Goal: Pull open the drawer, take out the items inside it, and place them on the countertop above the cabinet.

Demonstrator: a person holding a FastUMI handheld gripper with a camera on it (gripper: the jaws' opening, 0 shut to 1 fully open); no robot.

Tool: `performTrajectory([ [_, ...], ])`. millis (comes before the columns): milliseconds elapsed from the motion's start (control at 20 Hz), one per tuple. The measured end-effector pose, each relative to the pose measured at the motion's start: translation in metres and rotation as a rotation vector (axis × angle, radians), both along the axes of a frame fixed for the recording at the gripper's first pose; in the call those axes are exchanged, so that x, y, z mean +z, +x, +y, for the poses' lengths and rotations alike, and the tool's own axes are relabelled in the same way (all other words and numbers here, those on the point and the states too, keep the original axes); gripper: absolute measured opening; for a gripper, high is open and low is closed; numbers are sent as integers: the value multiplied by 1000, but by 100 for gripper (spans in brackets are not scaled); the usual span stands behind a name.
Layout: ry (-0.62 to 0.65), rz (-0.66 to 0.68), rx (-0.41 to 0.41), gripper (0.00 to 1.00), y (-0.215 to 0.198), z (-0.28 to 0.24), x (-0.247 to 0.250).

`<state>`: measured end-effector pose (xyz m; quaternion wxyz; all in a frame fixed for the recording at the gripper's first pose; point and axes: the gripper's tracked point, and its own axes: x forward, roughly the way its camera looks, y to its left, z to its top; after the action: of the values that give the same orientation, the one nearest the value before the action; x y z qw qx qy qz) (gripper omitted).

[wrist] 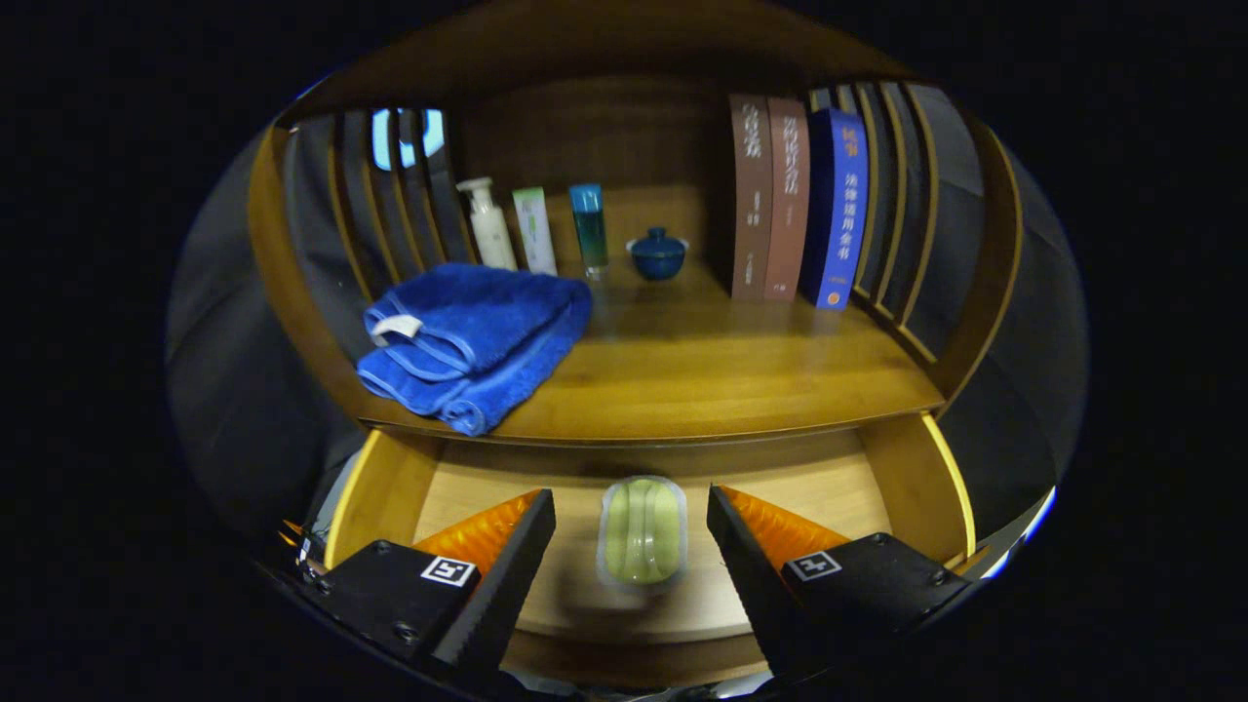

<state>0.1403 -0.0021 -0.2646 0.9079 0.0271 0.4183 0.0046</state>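
1. The tongs (632,531) hang above the open drawer (907,478), fingers spread apart and holding nothing.
2. A soap in clear wrap (642,531) lies on the drawer floor, between the fingers and touching neither.
3. On the bench (721,375) above the drawer, a folded blue towel (473,341) overhangs the front edge.
4. Further back stand three bottles (534,229), a small blue lidded bowl (657,253) and three upright books (795,200).

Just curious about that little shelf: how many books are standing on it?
3. The books stand upright side by side at the countertop's back right: two brown, one blue outermost. The open gripper hangs over the drawer.
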Motion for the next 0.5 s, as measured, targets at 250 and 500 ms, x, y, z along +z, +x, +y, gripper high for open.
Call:
performTrajectory([
  [250, -3, 192, -4, 98, 6, -2, -55],
  [500, 5, 339, -33, 55, -3, -7, -83],
])
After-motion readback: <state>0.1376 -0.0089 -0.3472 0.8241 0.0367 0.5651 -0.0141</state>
